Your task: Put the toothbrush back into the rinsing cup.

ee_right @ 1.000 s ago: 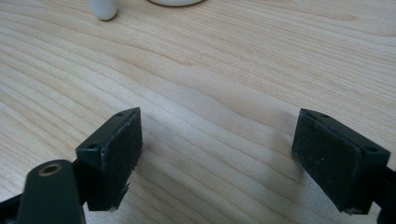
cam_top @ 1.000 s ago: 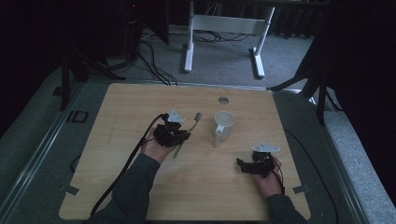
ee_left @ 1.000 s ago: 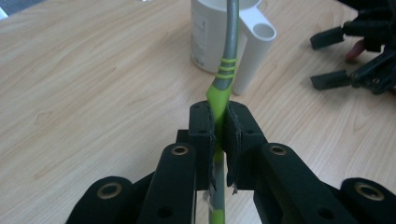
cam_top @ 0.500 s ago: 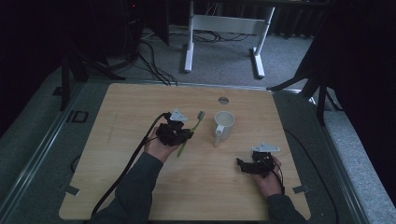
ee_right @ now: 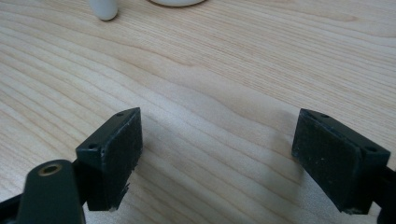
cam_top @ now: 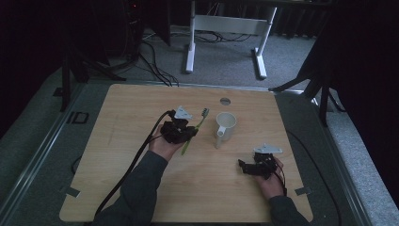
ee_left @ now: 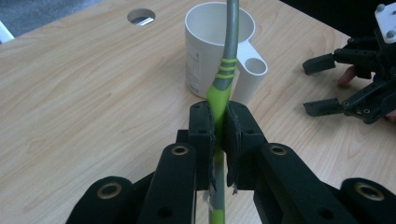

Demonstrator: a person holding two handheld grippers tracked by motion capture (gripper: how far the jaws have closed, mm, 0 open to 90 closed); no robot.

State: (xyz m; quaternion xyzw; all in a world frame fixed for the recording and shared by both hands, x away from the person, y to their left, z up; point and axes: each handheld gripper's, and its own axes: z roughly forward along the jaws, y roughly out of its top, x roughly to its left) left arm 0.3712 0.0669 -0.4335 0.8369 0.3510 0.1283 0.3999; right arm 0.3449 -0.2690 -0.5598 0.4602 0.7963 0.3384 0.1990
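A green and grey toothbrush (cam_top: 187, 142) (ee_left: 223, 79) is clamped between the pads of my left gripper (cam_top: 190, 133) (ee_left: 218, 126), which is shut on its green handle. The brush head (cam_top: 205, 112) points toward a white mug (cam_top: 226, 125) (ee_left: 210, 42) that stands upright just right of it, handle turned to the near side. The grey shaft crosses in front of the mug's rim in the left gripper view. My right gripper (cam_top: 243, 167) (ee_right: 224, 154) rests low over the table at the near right, jaws wide open with only bare wood between them.
The wooden table (cam_top: 141, 108) has a round hole (cam_top: 225, 100) (ee_left: 141, 16) behind the mug. A black cable (cam_top: 136, 160) trails from the left gripper toward the near edge. A white desk frame (cam_top: 190, 42) stands on the floor beyond the table.
My left gripper has shifted slightly right toward the mug with the toothbrush in it. The right gripper has stayed put.
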